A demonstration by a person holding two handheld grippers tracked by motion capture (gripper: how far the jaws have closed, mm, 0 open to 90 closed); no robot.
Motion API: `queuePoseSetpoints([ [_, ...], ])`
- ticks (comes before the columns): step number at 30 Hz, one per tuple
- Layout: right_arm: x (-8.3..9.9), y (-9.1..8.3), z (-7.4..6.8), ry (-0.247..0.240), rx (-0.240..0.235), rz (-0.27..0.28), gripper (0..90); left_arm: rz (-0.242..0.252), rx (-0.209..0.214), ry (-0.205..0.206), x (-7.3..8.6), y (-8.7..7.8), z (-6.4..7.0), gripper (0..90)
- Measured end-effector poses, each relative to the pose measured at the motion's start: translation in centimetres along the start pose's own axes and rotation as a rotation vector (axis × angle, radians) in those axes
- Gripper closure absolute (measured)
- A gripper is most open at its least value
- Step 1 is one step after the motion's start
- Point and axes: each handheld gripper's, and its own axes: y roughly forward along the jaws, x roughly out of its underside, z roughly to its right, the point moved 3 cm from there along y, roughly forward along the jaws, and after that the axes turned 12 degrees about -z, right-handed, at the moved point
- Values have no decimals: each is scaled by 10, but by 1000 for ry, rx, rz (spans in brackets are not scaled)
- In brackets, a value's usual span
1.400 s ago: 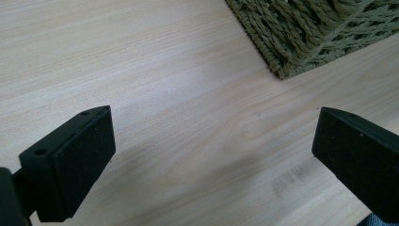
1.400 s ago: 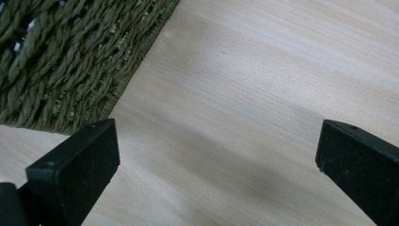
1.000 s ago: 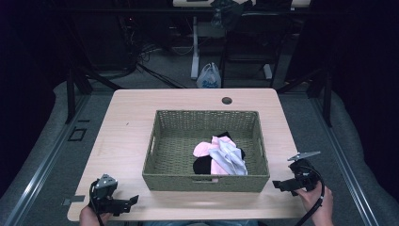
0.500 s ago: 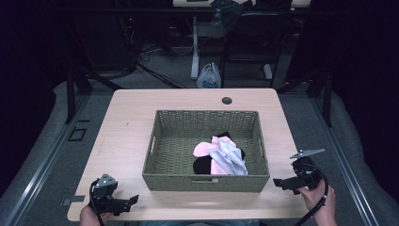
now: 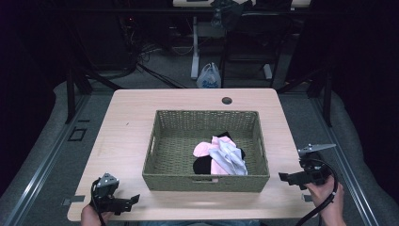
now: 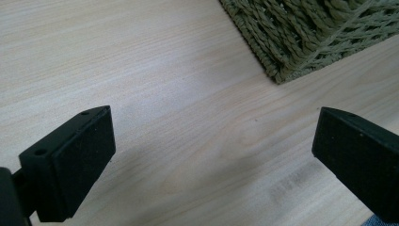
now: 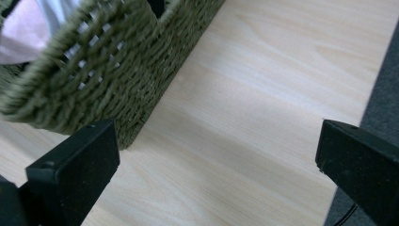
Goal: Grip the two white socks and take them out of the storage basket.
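Note:
A green woven basket (image 5: pixel 162 181) sits in the middle of the wooden table (image 5: pixel 127 122). Inside it lie a pink cloth (image 5: pixel 205 149), a pale grey-white cloth (image 5: pixel 230 157) and a black cloth (image 5: pixel 202 165), bunched toward the front right. My left gripper (image 5: pixel 133 201) rests low at the table's front left corner, open, with bare wood between its jaws; the basket (image 6: pixel 301 33) corner lies ahead in its view. My right gripper (image 5: pixel 285 177) hovers at the front right, open and empty, close beside the basket (image 7: pixel 94 70) wall.
A round cable hole (image 5: pixel 227 100) sits near the table's far edge. Behind the table stand dark chair and desk legs and a white plastic bag (image 5: pixel 209 77) on the floor. Grey floor (image 7: pixel 381 84) borders the table's right edge.
My right gripper has dropped a little lower and nearer the front right corner. The left gripper and the cloths have stayed where they were.

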Motion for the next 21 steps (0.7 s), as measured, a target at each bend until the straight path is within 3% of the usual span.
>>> queuePoseSetpoints([
  [4, -5, -16, -5, -22, 21, 25, 0, -14, 6, 10, 0, -1, 0, 2],
  [11, -19, -36, -14, -55, 27, 60, 0, 4, -8, -5, 0, 0, -1, 2],
  [21, -58, -52, -41, -171, 11, 57, 0, 3, -8, -2, 0, 0, -2, 2],
])
